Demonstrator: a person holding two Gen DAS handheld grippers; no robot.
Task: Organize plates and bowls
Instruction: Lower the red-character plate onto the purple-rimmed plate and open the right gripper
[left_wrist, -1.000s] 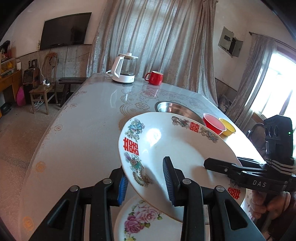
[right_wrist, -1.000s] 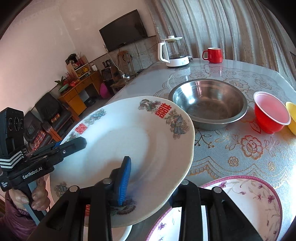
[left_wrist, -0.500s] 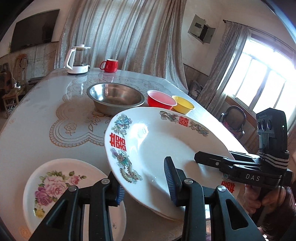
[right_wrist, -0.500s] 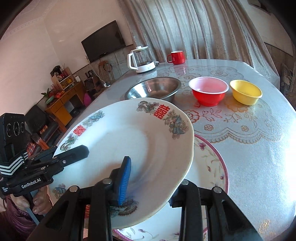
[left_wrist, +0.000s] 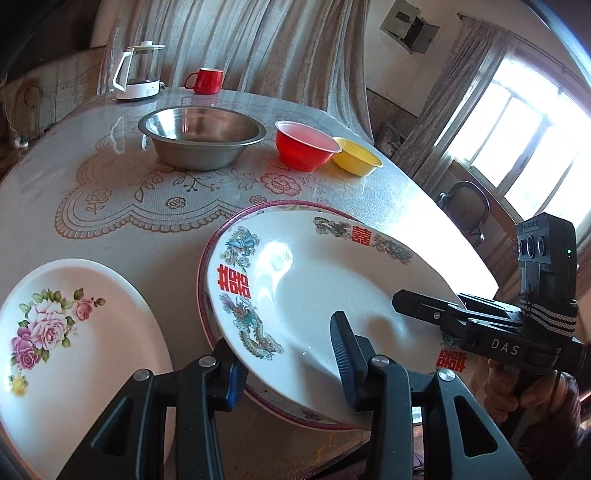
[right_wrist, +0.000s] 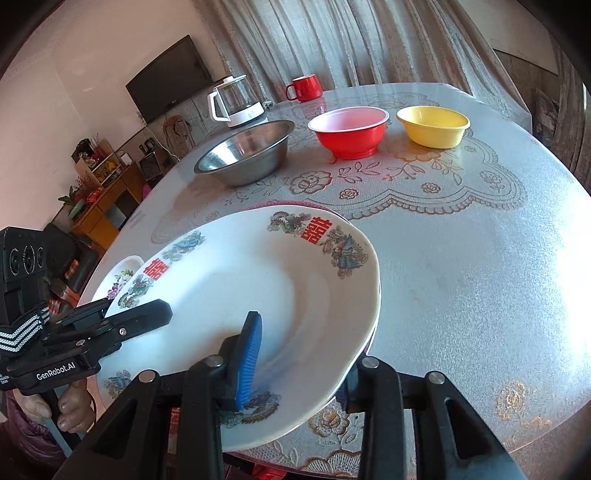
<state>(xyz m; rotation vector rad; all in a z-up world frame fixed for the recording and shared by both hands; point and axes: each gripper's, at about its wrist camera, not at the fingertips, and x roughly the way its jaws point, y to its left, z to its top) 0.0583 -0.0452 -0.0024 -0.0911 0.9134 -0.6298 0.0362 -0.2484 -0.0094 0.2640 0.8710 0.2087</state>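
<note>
Lace-clothed table (left_wrist: 155, 236) bore dragon plate (left_wrist: 314, 295) (over pink-rimmed plate (left_wrist: 207, 266)), gripped L/R: left gripper (left_wrist: 288, 363) jaws opening, right gripper (right_wrist: 301, 363) clamped on rim.

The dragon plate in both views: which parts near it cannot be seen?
- Pink-rimmed plate: both views, mostly covered by the dragon plate.
- Rose plate: left wrist view, cut off by the picture edge.
- Right tongs: right wrist view, the outer pad is behind the dragon plate's rim.

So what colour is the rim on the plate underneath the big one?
Pink-purple rim on the lower plate, clearest in the left wrist view.
</note>
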